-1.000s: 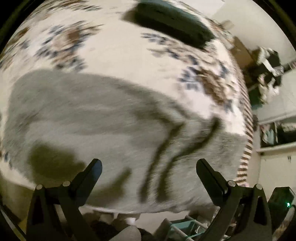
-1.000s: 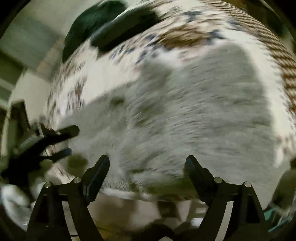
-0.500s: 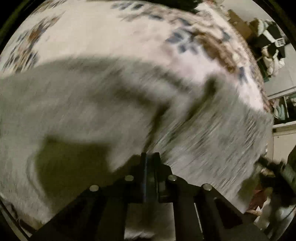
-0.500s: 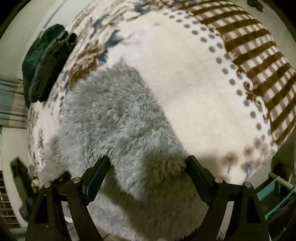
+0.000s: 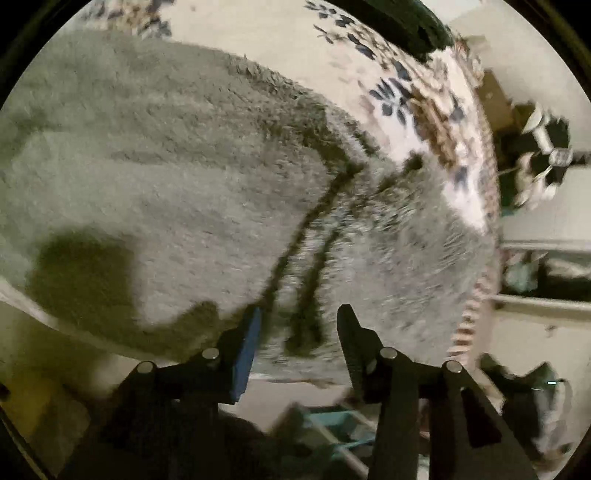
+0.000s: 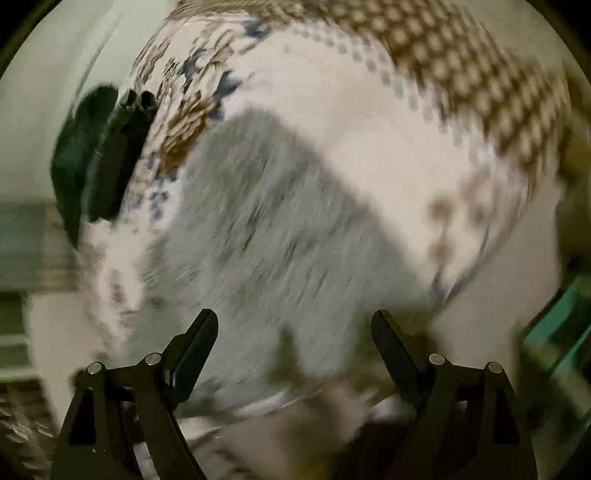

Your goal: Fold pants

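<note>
Fluffy grey pants (image 5: 192, 177) lie spread on a patterned white bedspread (image 5: 280, 40). Two dark drawstrings (image 5: 306, 258) run down the waist end toward my left gripper (image 5: 299, 325), which hovers at the near edge of the fabric with its jaws partly apart and nothing between them. In the right wrist view the same grey pants (image 6: 273, 236) fill the middle, blurred by motion. My right gripper (image 6: 295, 332) is wide open and empty just above the near edge of the pants.
A dark green folded cloth (image 6: 92, 166) lies at the far end of the bed, also in the left wrist view (image 5: 417, 26). A teal rack (image 5: 332, 421) stands below the bed edge. Shelves and clutter (image 5: 539, 162) are at the right.
My left gripper was shut half a second ago and has opened partway, drawing back toward the waist edge. My right gripper stayed open and swung across the pants.
</note>
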`<state>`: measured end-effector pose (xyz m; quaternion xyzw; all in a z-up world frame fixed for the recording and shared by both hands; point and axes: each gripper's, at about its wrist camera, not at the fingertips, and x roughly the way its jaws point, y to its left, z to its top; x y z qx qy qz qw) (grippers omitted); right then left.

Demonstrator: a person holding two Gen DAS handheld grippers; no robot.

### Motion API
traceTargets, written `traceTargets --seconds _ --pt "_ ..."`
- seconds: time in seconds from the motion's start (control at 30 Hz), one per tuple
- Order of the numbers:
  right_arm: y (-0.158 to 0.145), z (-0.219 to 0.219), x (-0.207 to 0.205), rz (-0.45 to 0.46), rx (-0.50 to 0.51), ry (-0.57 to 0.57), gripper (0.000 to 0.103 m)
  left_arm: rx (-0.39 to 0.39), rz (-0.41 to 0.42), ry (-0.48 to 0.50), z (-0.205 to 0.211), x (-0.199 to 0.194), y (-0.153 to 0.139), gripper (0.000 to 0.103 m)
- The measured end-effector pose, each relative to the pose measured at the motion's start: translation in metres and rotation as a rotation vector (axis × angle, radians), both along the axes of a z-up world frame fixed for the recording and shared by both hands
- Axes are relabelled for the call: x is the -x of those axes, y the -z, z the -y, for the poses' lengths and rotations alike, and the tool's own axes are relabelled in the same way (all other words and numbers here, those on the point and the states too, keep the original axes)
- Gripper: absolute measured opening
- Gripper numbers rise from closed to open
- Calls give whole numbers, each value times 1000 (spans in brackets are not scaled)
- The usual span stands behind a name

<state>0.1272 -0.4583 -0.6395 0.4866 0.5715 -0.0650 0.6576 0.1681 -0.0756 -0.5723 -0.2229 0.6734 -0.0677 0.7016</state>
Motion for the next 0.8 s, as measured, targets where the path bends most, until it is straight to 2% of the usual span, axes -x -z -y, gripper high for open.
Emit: traceTargets --seconds 0.03,0.1,0.2,0.23,0.27,0.3,0.33,0.4,0.5,0.6,0.7,0.73,0.77,0.8 --pt "9 -16 4 -17 -104 32 86 -32 14 4 -1 2 -2 40" --pt "24 -41 0 -36 -226 48 86 -117 37 16 -6 8 -6 40" --pt "51 -79 -18 -72 -317 52 78 -185 29 21 -19 16 0 40" --pt "63 -89 -24 -99 -332 58 69 -198 21 17 -24 18 2 40" --pt "73 -97 -28 -127 -337 74 49 -206 14 15 -25 17 5 40" --pt "81 -104 -31 -156 -336 81 35 -210 9 13 -29 19 6 40" --pt "88 -109 -32 -189 -318 89 7 -212 6 8 -32 19 6 40" --pt "83 -117 -29 -204 -253 89 6 -210 2 8 -38 18 3 40" --pt "66 -132 -27 -173 -179 -1 6 -190 19 2 -39 12 -6 40" --pt "76 -143 -19 -204 -201 -55 6 -138 31 16 -29 1 -10 40" --pt "80 -139 -17 -221 -179 -117 10 -94 53 70 -8 -18 -11 40" --pt "78 -136 -19 -212 -171 -137 18 -83 65 96 0 -24 -11 40" --pt "72 -131 -20 -188 -160 -159 35 -75 81 126 11 -32 -11 42" --pt "63 -124 -20 -165 -142 -178 45 -64 93 148 20 -39 -10 45"
